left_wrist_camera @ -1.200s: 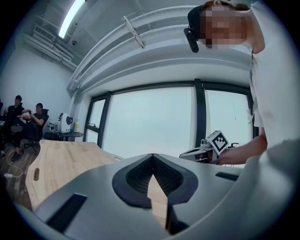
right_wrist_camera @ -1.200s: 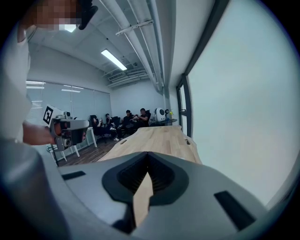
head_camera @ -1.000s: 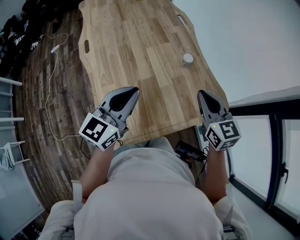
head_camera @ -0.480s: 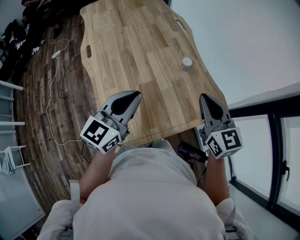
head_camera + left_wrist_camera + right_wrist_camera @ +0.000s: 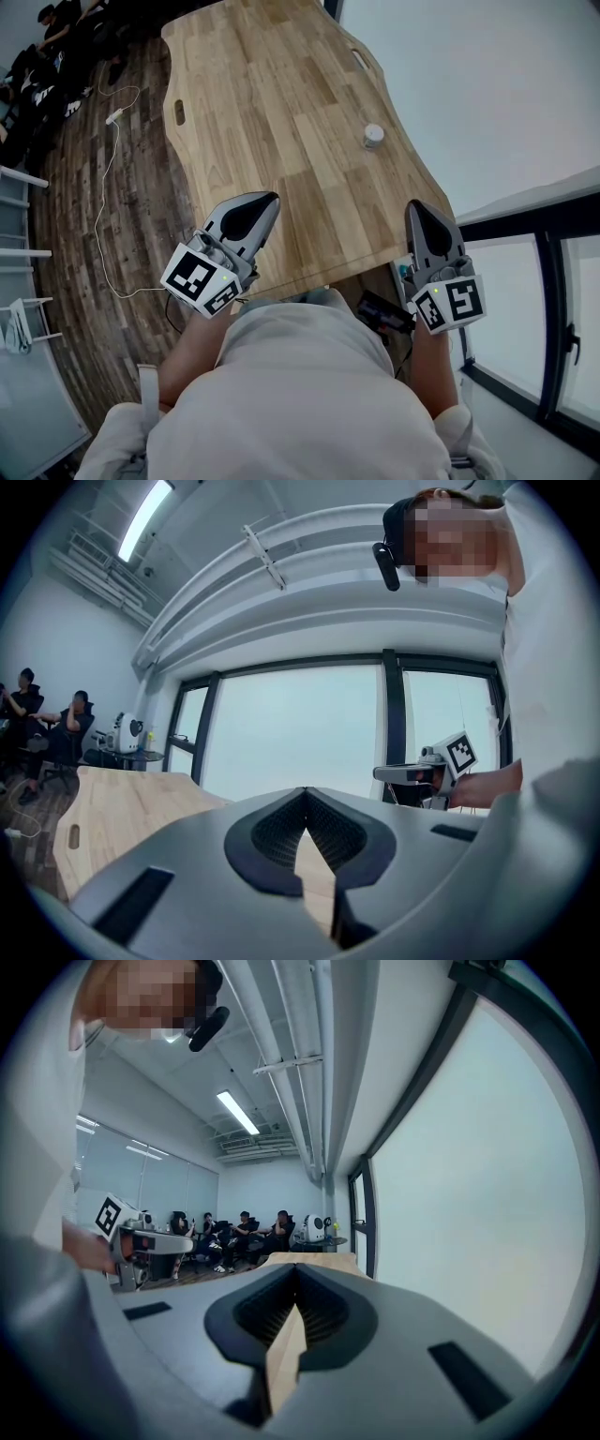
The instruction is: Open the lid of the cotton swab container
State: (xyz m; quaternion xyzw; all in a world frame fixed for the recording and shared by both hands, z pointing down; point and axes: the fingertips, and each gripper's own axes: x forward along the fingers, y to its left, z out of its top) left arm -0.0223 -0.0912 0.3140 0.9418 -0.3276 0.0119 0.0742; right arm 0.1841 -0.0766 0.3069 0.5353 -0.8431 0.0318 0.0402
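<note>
A long wooden table (image 5: 272, 103) runs away from us over a dark plank floor (image 5: 84, 216). At its near edge we hold both claws level and clenched on nothing. The left gripper (image 5: 267, 200) has its jaws closed tip to tip with only tabletop showing behind them, and the right gripper (image 5: 418, 208) is the same.

The cotton swab container (image 5: 374, 136) stands well apart from both, near the table's right edge. It lies at about two o'clock from the left claw and eleven o'clock from the right. It stands upright with its long axis vertical and its white top facing up.

The lid appears to be on, though the container is small in view. That fits a lid still to be opened or one set back on.
</note>
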